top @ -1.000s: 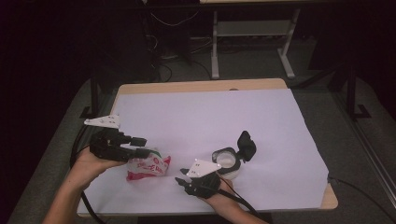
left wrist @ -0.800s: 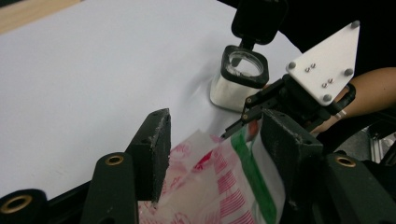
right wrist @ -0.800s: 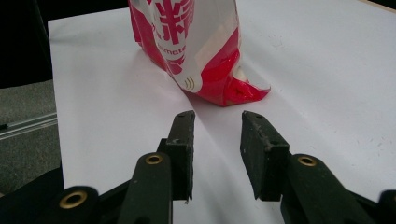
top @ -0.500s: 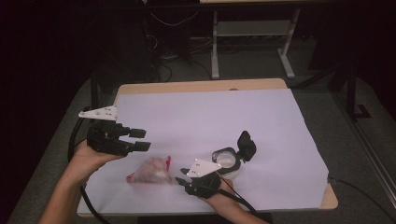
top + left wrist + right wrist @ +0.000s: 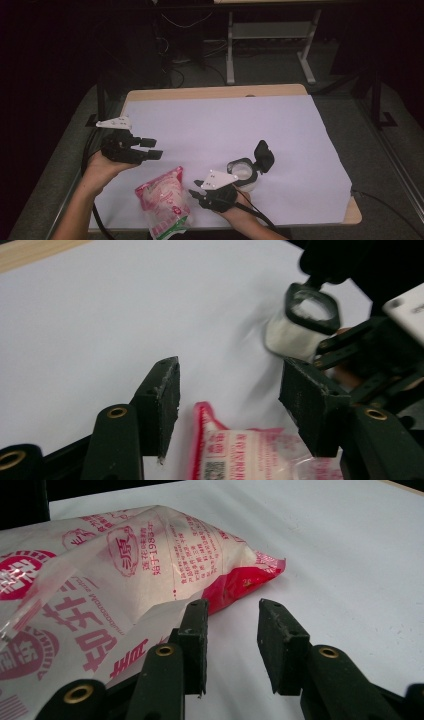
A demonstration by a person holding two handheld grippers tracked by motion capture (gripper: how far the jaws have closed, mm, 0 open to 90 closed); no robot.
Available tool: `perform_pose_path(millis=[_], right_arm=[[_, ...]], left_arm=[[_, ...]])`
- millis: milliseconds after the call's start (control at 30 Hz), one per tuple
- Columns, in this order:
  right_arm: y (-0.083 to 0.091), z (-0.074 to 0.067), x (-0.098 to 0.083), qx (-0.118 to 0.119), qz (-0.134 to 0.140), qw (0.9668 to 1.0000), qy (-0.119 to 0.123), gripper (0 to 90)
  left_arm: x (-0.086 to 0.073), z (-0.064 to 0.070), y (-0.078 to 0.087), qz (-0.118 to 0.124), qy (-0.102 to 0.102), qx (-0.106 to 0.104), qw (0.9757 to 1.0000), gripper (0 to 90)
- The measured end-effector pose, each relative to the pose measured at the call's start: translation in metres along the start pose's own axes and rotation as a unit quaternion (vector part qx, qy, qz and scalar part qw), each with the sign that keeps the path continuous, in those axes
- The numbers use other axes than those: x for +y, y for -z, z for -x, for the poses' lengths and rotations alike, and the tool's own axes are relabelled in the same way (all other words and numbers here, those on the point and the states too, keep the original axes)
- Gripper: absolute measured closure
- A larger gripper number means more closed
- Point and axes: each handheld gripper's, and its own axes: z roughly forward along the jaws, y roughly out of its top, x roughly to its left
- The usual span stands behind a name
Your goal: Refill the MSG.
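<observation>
- High view: I have the left gripper at about 9 o'clock on the white sheet, its jaws apart and nothing between them; they have just been opening.
- The bag lies flat at about 7 o'clock, near the front edge of the table, apart from the left gripper.
- The right gripper sits at 6 o'clock, just beside the bag's right edge. In the right gripper view its jaws stand apart with a gap between the pads; the clear film of the bag lies against the outside of one jaw, not clamped.
- The small white jar with its black hinged lid open stands at about 5 o'clock, just beyond the right gripper.
- Step in hand, as I judge it: regrip the bag so that it can be brought to the jar.
- Procedure: I bring the left gripper down on the red sealed corner, which lies ahead of its jaws, and close on the seam, not on the loose film.
- Caution: the contents look soft and will shift, so I lift slowly and keep clear of the jar.
- Writing: red Chinese characters, round red emblems and "1983" on the film; a QR code in the left gripper view. I cannot read a brand.
</observation>
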Motion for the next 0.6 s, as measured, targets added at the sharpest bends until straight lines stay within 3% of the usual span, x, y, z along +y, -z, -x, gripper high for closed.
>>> perform_pose_path(millis=[233, 300, 600], right_arm=[[0.006, 0.002, -0.001, 0.004, -0.004, 0.9999, -0.009, 64.4], [0.011, 0.004, -0.002, 0.006, -0.008, 0.9999, -0.013, 64.3], [0.043, 0.013, -0.004, 0.02, -0.012, 0.9991, -0.035, 63.1]], left_arm=[[-0.019, -0.013, -0.015, -0.009, 0.01, 0.026, 0.9996, 39.0], [-0.023, -0.015, -0.019, -0.002, 0.015, 0.028, 0.9995, 38.7], [-0.035, -0.021, -0.034, -0.017, -0.002, 0.058, 0.9982, 35.3]])
